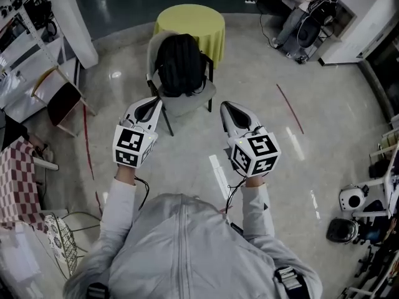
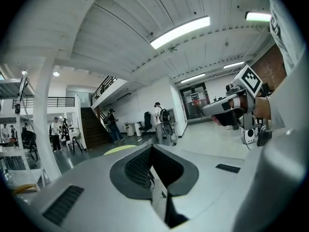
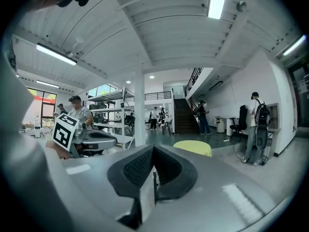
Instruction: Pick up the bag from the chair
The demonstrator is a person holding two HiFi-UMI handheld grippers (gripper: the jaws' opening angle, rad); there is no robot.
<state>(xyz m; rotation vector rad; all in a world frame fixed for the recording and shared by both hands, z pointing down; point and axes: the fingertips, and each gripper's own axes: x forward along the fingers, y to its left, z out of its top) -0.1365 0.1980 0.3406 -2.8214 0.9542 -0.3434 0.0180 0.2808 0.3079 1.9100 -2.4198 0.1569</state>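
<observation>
Left gripper (image 1: pixel 148 108) and right gripper (image 1: pixel 229 112), both clenched on nothing, mid-frame.
I hold them side by side and apart. Just beyond their tips, at upper centre, the black bag (image 1: pixel 179 64) sits on the grey chair (image 1: pixel 191 103), with a yellow table (image 1: pixel 190 22) behind.

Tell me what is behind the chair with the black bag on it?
A round table with a yellow cloth stands behind the grey chair. The black bag hides most of its backrest.
</observation>
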